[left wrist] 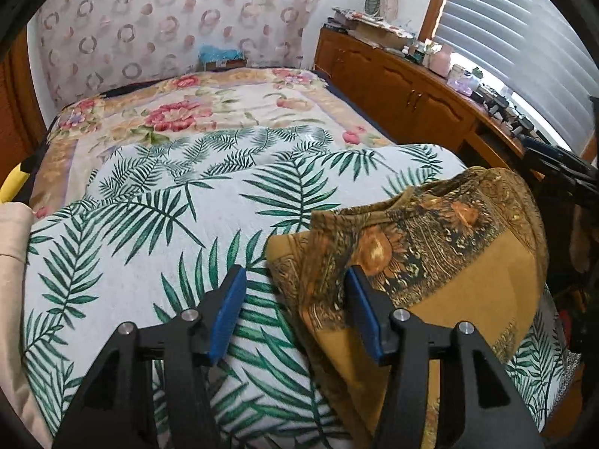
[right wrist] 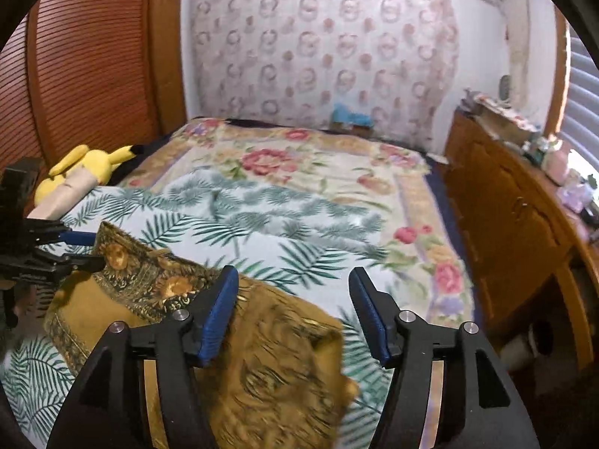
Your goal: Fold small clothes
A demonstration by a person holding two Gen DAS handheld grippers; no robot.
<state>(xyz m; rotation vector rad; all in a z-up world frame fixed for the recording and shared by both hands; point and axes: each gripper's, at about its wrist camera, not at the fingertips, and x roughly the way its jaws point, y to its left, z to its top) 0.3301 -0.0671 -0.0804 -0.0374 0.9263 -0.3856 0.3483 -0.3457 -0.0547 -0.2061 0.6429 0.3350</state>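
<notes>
A mustard-brown patterned garment [left wrist: 430,254] lies on the palm-leaf bedspread [left wrist: 157,224] at the near edge of the bed. My left gripper [left wrist: 295,310] is open, its right finger over the garment's left part and its left finger over bare bedspread. In the right wrist view the garment [right wrist: 269,366] lies folded and blurred below my right gripper [right wrist: 294,310], which is open and holds nothing. The left gripper [right wrist: 80,250] shows at the left edge of that view, its fingers at the garment's far corner.
A floral blanket [left wrist: 209,112] covers the far half of the bed. A wooden cabinet [left wrist: 411,89] with clutter runs along the right under window blinds. A yellow plush toy [right wrist: 90,164] lies at the left by a wooden louvred door [right wrist: 93,67]. A beige cloth [left wrist: 11,239] lies at the left edge.
</notes>
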